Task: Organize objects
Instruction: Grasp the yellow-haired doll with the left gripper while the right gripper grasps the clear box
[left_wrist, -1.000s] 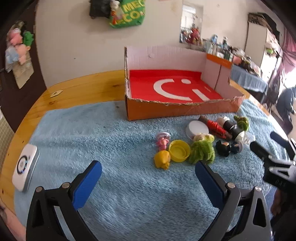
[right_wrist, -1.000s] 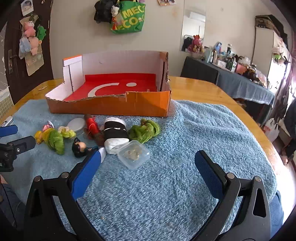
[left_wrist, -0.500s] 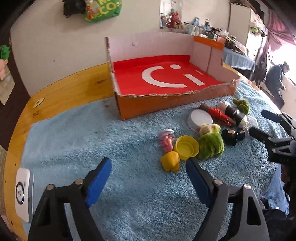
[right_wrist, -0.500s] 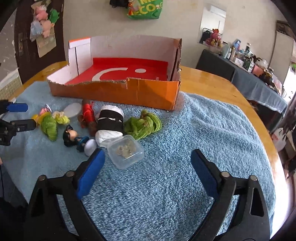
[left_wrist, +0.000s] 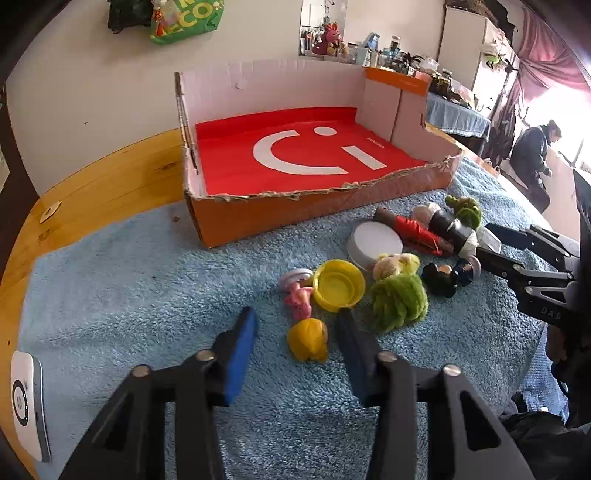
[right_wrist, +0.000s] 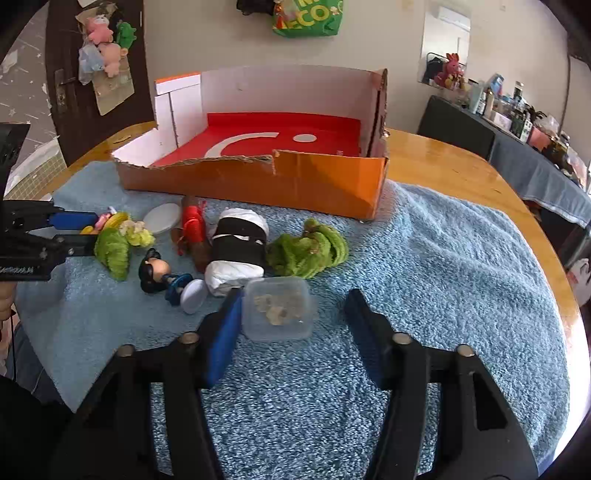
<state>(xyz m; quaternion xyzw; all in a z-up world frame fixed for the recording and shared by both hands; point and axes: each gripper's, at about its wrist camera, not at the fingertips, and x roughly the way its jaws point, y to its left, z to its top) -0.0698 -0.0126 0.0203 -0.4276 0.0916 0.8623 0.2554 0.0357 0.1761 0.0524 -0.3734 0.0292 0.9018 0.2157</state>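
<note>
The yellow toy (left_wrist: 308, 339) sits between the left hand-held gripper (left_wrist: 299, 354)'s narrowing, untouching jaws. The right hand-held gripper (right_wrist: 291, 325)'s closing jaws flank the clear tub (right_wrist: 277, 308); open towel (right_wrist: 443, 277) lies rightward.

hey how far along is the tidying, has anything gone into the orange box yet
Nothing looks done: the orange box shows only its bare red floor. In hand: the left gripper has just been closing around the small yellow toy, and the right gripper around the clear container; neither pair of pads presses yet. Left: every toy and lid on the blue towel.
</note>
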